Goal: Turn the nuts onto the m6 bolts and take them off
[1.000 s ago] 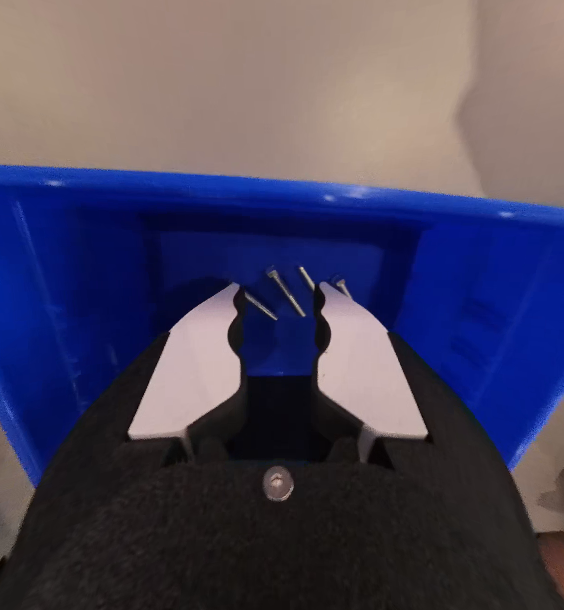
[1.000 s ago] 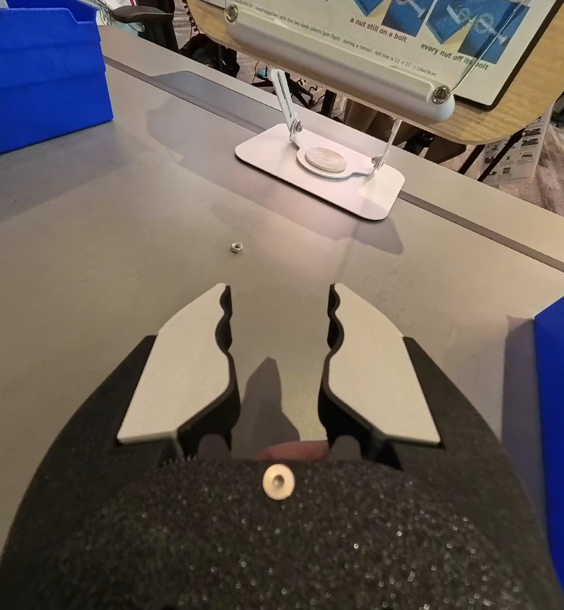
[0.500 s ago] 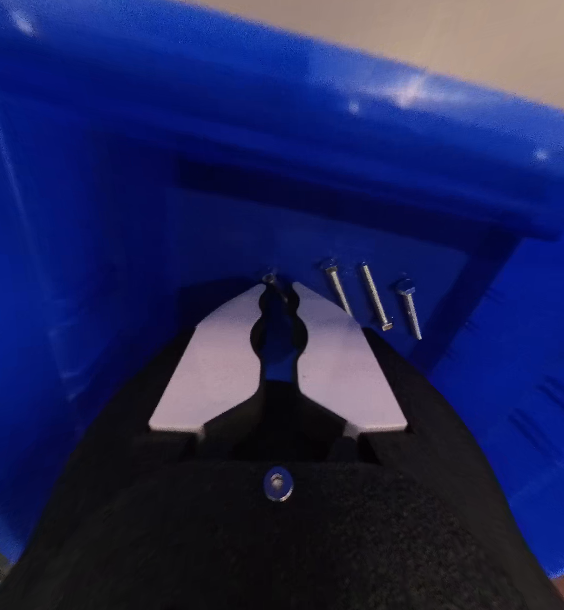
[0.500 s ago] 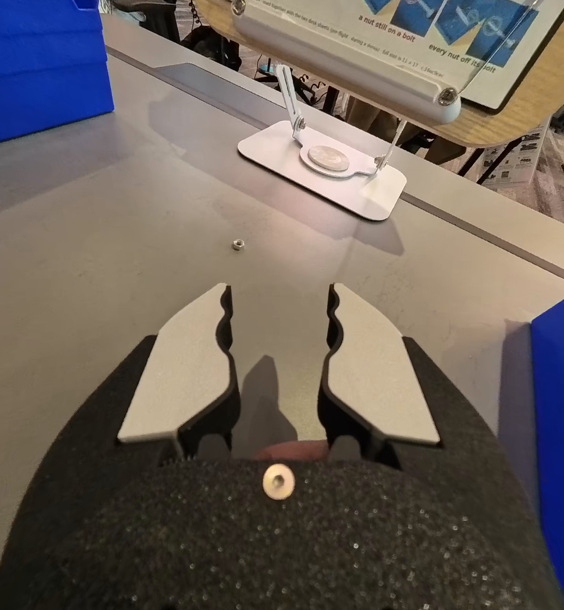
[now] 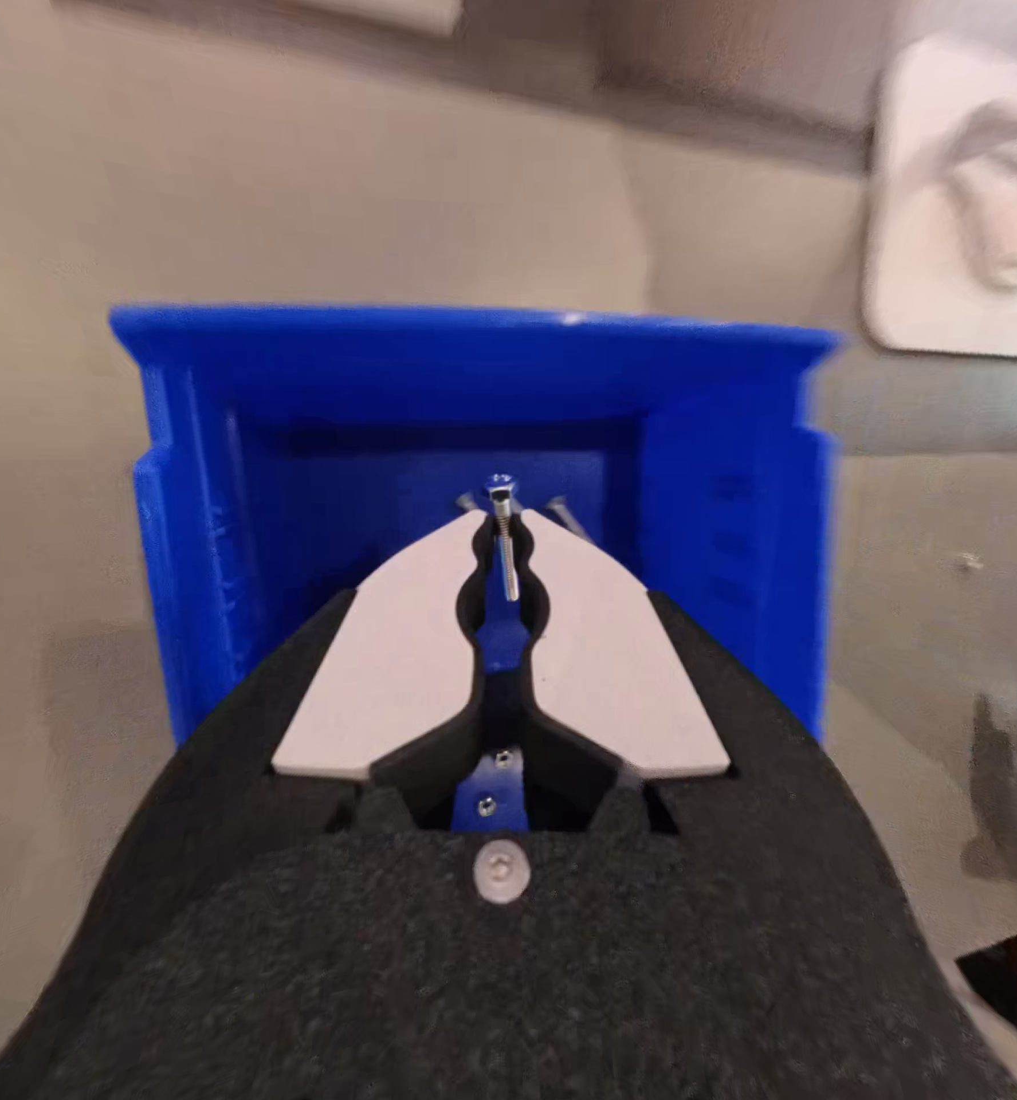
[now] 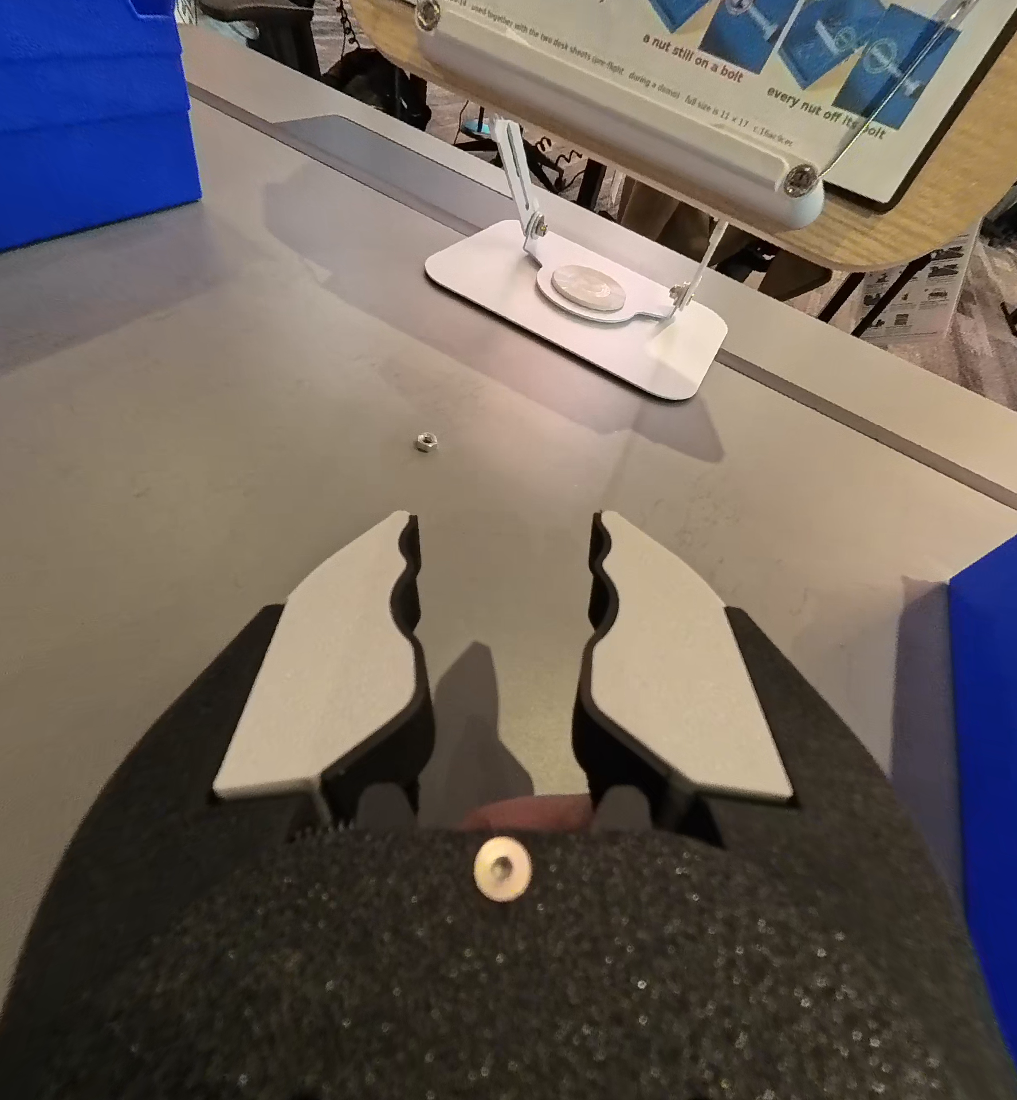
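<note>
left jaws pinch one bolt (image 5: 504, 547); perhaps two more in bin (image 5: 375, 387); right jaws spread; one nut (image 6: 426, 442)

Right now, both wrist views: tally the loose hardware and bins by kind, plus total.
Bolts: 4. One bolt clamped in the left gripper, 3 partly hidden behind it in the blue bin.
Nuts: 1. Nut on the table, ahead of the open right gripper.
Blue bins: 3; whether any appears in both views, I can't tell.
Sign stand: 1.
Total: 9.

Black grainy tool (image 6: 503, 524), grey scalloped fingers (image 6: 339, 655), one silver screw (image 6: 502, 876).
</note>
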{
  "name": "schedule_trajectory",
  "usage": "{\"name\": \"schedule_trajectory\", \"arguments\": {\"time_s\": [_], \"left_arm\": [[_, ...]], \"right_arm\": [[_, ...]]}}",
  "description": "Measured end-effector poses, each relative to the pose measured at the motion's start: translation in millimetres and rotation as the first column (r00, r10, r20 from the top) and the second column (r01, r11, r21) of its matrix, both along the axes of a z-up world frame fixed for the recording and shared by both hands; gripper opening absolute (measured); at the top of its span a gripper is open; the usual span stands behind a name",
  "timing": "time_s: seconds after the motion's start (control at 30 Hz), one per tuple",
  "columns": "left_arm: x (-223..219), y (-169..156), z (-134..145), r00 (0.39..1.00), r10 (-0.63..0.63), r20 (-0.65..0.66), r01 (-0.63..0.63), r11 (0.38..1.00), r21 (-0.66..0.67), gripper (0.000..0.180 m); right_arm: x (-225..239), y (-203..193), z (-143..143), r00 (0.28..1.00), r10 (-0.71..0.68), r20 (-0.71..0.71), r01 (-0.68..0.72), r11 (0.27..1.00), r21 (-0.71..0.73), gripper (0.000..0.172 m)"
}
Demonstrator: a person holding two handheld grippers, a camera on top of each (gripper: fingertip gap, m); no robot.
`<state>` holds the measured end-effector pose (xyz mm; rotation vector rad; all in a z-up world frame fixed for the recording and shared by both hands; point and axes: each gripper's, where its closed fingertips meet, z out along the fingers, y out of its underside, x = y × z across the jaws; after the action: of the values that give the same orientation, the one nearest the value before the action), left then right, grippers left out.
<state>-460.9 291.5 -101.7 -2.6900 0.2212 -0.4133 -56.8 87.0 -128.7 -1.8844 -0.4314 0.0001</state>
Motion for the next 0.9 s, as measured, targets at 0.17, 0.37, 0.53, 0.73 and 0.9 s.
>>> {"name": "schedule_trajectory", "arguments": {"time_s": [0.17, 0.37, 0.53, 0.73, 0.9], "left_arm": [[52, -42, 93, 0.960, -0.244, 0.138, 0.179, 0.912, 0.370, 0.005], [119, -130, 118, 0.867, -0.488, 0.102, 0.346, 0.736, 0.581, 0.005], [181, -195, 84, 0.790, -0.613, 0.023, 0.533, 0.704, 0.469, 0.005], [252, -221, 28, 0.727, -0.683, -0.071, 0.666, 0.675, 0.317, 0.005], [297, -214, 34, 0.658, -0.752, -0.029, 0.680, 0.577, 0.453, 0.005]], "right_arm": [[0, 0, 2, 0.997, 0.013, -0.080, -0.014, 1.000, -0.010, 0.054], [1, -1, 10, 0.971, 0.034, -0.237, -0.037, 0.999, -0.006, 0.053], [4, -1, 13, 0.978, 0.027, -0.208, -0.022, 0.999, 0.023, 0.051], [2, -2, 18, 0.980, 0.041, -0.195, -0.031, 0.998, 0.054, 0.051], [-3, -4, 20, 0.946, 0.089, -0.312, -0.083, 0.996, 0.034, 0.049]]}}
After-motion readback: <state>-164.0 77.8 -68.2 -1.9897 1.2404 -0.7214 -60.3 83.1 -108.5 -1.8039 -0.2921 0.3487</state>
